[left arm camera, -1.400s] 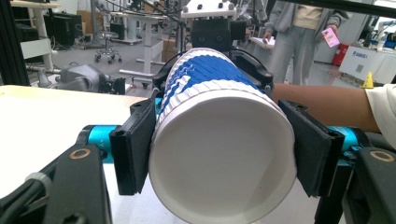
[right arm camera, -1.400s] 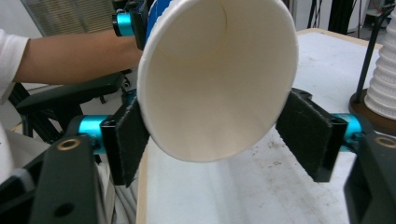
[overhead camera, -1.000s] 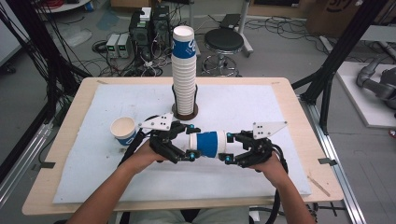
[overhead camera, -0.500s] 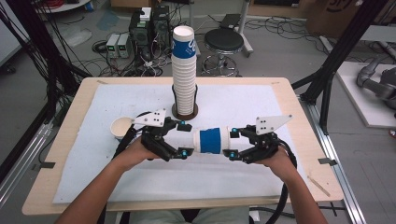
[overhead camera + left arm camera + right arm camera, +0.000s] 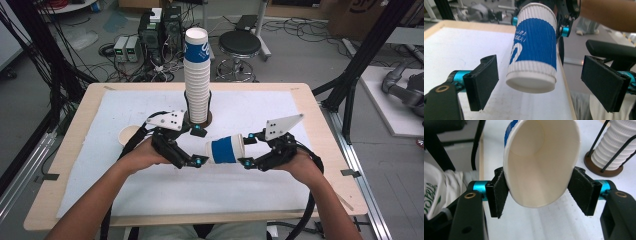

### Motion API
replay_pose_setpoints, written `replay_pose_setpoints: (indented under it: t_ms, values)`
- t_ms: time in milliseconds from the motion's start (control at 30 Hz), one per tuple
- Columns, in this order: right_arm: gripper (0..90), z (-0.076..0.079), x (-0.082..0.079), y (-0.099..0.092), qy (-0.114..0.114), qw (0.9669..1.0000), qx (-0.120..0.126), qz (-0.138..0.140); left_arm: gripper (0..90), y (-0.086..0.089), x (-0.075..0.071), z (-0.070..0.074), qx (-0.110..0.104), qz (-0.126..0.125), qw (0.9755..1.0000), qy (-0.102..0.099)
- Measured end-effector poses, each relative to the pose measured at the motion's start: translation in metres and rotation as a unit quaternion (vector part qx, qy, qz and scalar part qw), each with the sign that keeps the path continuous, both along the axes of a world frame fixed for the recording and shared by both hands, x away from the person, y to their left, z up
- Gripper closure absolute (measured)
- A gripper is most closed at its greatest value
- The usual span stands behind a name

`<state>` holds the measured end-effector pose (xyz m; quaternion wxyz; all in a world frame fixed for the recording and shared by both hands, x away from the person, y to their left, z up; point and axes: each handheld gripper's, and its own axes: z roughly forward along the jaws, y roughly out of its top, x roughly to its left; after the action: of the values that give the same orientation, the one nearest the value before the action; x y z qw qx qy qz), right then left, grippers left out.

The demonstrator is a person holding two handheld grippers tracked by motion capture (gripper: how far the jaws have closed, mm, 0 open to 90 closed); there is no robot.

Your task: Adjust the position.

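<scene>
- A blue-and-white paper cup (image 5: 224,149) lies on its side in the air above the table (image 5: 305,150), between the two tools and well clear of the white mat (image 5: 130,107).
- The right tool (image 5: 246,151) grips the cup at its rim, one pad on each side, and the mouth is squeezed to an oval in the right gripper view (image 5: 541,162). The cup is empty: bare pale wall and bottom.
- The left tool (image 5: 199,146) stands wide; its jaws have just been opening. The cup's base end (image 5: 531,82) sits between its pads without touching either.
- The cup's sleeve is ribbed, white at both ends with a blue band. On the band are a large white mark and small white lines of writing, too small to read from here.
- A tall stack (image 5: 197,75) of like cups stands upright in a wire holder on a round brown base, at the table's far middle. The top cup shows the same blue band with a white mark, perhaps a letter.
- A single cup (image 5: 128,135) stands upright near the table's left edge, just behind the left hand (image 5: 142,157); its mouth shows pale and looks empty.
</scene>
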<state>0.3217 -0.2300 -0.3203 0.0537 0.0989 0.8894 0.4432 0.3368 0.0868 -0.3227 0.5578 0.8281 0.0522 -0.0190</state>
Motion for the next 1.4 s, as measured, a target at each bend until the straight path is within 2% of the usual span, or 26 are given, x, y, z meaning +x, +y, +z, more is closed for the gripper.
replay_pose_setpoints:
  t_ms: [167,333,500,733,1000,1167,1267,1300,1333,1400]
  values:
    - [35.4,0.006,0.001,0.011,-0.005,0.9992,-0.039,0.011,14.6,-0.014,0.003,-0.003,0.045,-0.012,0.9989,0.005]
    - [35.4,0.009,0.0,0.022,-0.009,0.9966,-0.079,0.022,14.9,-0.026,0.004,-0.006,0.073,-0.02,0.9971,0.005]
    - [35.4,0.012,0.0,0.03,-0.011,0.994,-0.105,0.031,17.1,-0.034,0.005,-0.008,0.096,-0.028,0.995,0.006]
    - [35.4,0.014,-0.001,0.038,-0.011,0.9894,-0.139,0.038,21.0,-0.041,0.007,-0.014,0.119,-0.033,0.9923,0.015]
    - [35.3,0.015,-0.003,0.048,-0.014,0.9825,-0.179,0.048,25.4,-0.046,0.008,-0.019,0.142,-0.043,0.9886,0.023]
    - [35.3,0.015,-0.003,0.054,-0.02,0.9785,-0.197,0.056,31.1,-0.049,0.008,-0.022,0.154,-0.053,0.9863,0.028]
    - [35.3,0.015,-0.004,0.056,-0.015,0.9763,-0.209,0.054,31.7,-0.05,0.007,-0.025,0.157,-0.058,0.9855,0.025]
    - [35.4,0.014,-0.004,0.057,-0.02,0.9761,-0.209,0.058,31.7,-0.051,0.007,-0.026,0.16,-0.06,0.9851,0.025]
    - [35.3,0.014,-0.004,0.057,-0.015,0.9759,-0.21,0.057,31.8,-0.051,0.007,-0.026,0.162,-0.061,0.9845,0.024]
    - [34.3,0.014,-0.004,0.058,-0.013,0.9753,-0.213,0.059,31.7,-0.052,0.007,-0.028,0.159,-0.062,0.9851,0.022]
